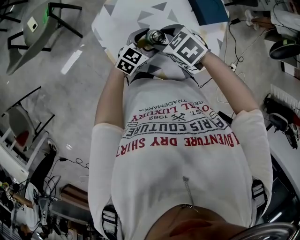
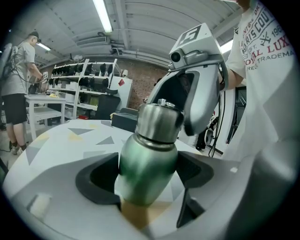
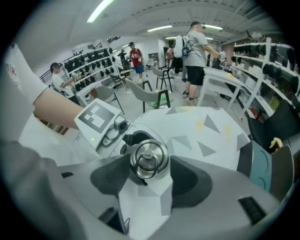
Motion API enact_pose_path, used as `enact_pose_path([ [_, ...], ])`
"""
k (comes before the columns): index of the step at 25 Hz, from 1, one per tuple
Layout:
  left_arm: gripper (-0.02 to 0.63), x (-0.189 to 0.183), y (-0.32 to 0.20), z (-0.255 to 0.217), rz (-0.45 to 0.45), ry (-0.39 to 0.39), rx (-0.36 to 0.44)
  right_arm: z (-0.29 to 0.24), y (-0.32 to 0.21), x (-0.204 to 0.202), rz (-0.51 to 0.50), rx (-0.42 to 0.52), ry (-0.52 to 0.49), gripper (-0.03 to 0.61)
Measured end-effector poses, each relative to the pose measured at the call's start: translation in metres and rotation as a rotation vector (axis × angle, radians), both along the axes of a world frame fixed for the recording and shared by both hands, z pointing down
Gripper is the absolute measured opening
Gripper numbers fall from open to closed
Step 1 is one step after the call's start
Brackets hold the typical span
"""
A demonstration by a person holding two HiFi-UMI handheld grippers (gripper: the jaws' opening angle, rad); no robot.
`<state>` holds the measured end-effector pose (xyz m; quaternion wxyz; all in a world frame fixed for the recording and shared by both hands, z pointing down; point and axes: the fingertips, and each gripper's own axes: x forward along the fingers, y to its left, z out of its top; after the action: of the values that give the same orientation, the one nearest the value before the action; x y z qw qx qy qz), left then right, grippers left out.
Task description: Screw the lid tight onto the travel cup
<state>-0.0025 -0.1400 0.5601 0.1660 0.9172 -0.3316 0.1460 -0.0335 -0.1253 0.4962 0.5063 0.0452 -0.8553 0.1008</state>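
In the left gripper view a green metal travel cup (image 2: 147,161) stands upright between the jaws of my left gripper (image 2: 149,180), which is shut on its body. The cup's steel lid (image 2: 158,123) sits on top. From above, the right gripper view shows the lid (image 3: 149,158) with its ring handle. My right gripper (image 3: 151,174) points steeply down over it, pads pressed on both sides. In the head view both grippers meet at the cup (image 1: 153,37), just above the edge of the patterned table (image 1: 140,14).
The white table with grey and yellow triangles (image 3: 211,136) lies under the cup. A blue-green object (image 3: 260,168) rests at its right side. A chair (image 1: 42,28) stands to the left. Cables (image 1: 234,65) run over the floor. People (image 3: 197,51) and shelves (image 2: 84,79) are behind.
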Motion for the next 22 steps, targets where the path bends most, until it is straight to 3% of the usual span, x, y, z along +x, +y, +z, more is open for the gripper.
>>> enact_pose_path([
  [1,0.38,0.0,0.0,0.0,-0.001,0.0,0.0,0.001,0.002,0.0,-0.041,0.003,0.007,0.275],
  [3,0.38,0.0,0.0,0.001,-0.002,0.001,-0.001,0.0,0.005,0.002,-0.141,0.034,0.021,0.29],
  [8,0.38,0.001,0.001,-0.001,-0.001,0.001,-0.007,-0.02,0.006,0.006,-0.469,0.11,0.021,0.291],
  [13,0.38,0.001,0.001,0.0,-0.003,0.002,-0.013,-0.02,0.006,0.005,-0.731,0.106,0.096,0.291],
  [18,0.38,0.001,0.001,0.0,-0.002,-0.001,-0.014,-0.008,0.014,0.005,-0.869,0.086,0.152,0.29],
  [22,0.38,0.002,0.001,0.001,-0.003,-0.001,-0.01,-0.001,0.016,0.005,-0.883,0.08,0.163,0.261],
])
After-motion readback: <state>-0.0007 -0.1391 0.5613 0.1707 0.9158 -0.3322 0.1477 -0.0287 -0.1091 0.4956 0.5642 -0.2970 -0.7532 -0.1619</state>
